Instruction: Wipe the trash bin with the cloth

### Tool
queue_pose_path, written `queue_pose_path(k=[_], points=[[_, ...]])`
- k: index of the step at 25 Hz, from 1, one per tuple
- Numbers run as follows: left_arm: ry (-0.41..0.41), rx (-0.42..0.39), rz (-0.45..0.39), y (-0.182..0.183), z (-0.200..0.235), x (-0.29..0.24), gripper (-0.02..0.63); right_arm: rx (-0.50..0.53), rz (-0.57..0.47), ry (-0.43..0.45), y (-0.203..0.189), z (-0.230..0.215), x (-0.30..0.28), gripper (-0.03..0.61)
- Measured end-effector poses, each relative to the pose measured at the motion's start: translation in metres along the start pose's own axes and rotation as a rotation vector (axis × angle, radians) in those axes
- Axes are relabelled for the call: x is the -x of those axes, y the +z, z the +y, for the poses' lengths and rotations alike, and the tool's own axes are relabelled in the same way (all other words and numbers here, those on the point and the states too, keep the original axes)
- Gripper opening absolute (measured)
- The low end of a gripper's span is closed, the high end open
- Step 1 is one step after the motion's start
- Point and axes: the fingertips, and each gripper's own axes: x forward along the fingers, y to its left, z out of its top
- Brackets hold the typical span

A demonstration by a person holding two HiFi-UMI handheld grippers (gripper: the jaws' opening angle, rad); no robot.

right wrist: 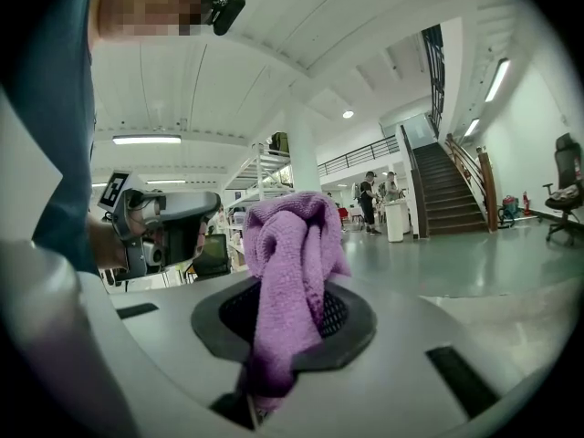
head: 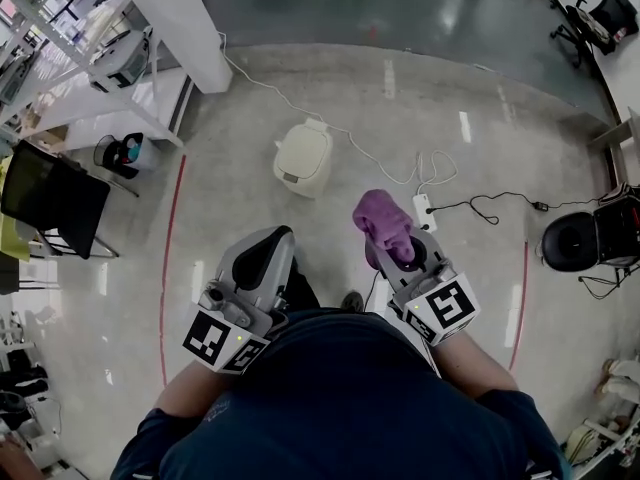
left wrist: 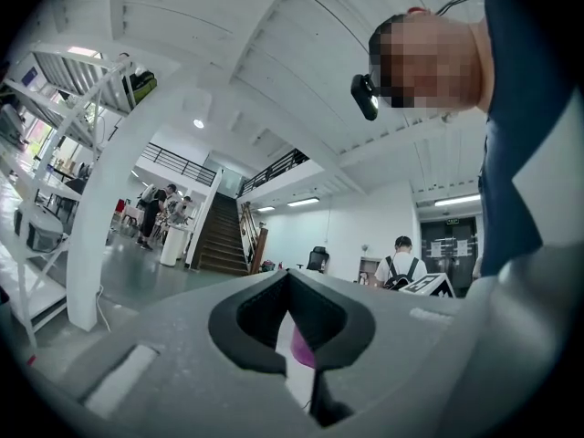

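While right gripper (head: pixel 398 253) clamps the cloth (head: pixel 382 218) (purple), trash bin (head: pixel 303 156) sits apart.

The trash bin (head: pixel 303 158) is a small cream-white bin with rounded corners and its lid down. It stands upright on the grey floor (head: pixel 470 178), in the upper centre of the head view. The cloth (head: pixel 382 220) is purple terry, bunched into a crumpled wad just right of centre, lower right of the bin and well apart from it. The right gripper (right wrist: pixel 285 325) pinches its lower end, and the loose folds rise above the jaws.
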Motion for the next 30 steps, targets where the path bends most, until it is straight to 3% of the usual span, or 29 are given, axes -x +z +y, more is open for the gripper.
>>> queue_pose_path(k=[13, 20, 30], points=[[-0.165, 0.021, 0.041, 0.013, 0.131, -0.066, -0.002, -0.052, 0.027, -0.182, 0.013, -0.044, -0.114, 0.069], [-0.262, 0.048, 0.069, 0.008, 0.174, -0.095, -0.002, -0.064, 0.005, -0.284, 0.018, -0.065, -0.154, 0.069], [-0.223, 0.083, 0.137, -0.047, 0.193, -0.138, -0.002, -0.115, 0.029, -0.256, -0.018, -0.111, -0.172, 0.069]])
